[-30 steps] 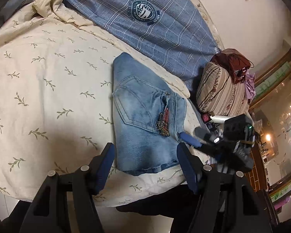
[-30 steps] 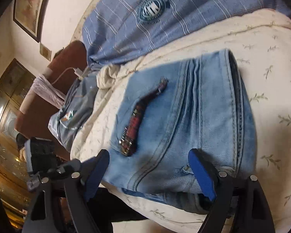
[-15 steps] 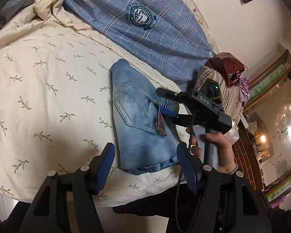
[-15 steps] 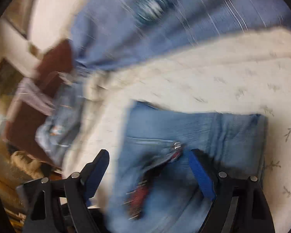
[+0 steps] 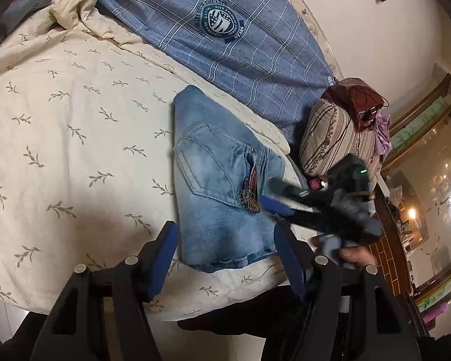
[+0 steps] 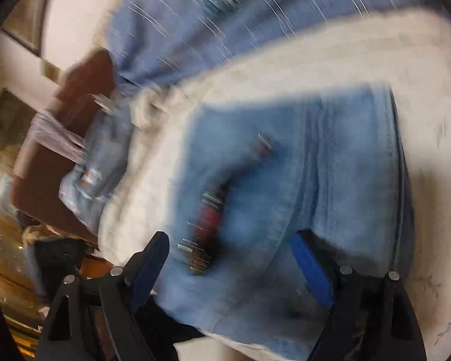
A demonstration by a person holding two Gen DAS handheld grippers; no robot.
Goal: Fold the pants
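Folded jeans [image 5: 222, 180] lying flat on the leaf-print quilt [image 5: 60, 150] of a bed. Left tongs [image 5: 225, 258], open and empty, hover at the jeans' near edge. Right tongs [image 5: 270, 194], open, reach in from the right beside the red pocket trim [image 5: 251, 188]; their own view is blurred.

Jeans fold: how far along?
Done: the jeans lie in a compact folded stack on the bedspread, back pocket up. In hand: nothing is gripped. The left claw is open just short of the stack's near edge; the right claw, also open, hangs over the stack, that view blurred. Left: probably just a final tidy or one more fold.
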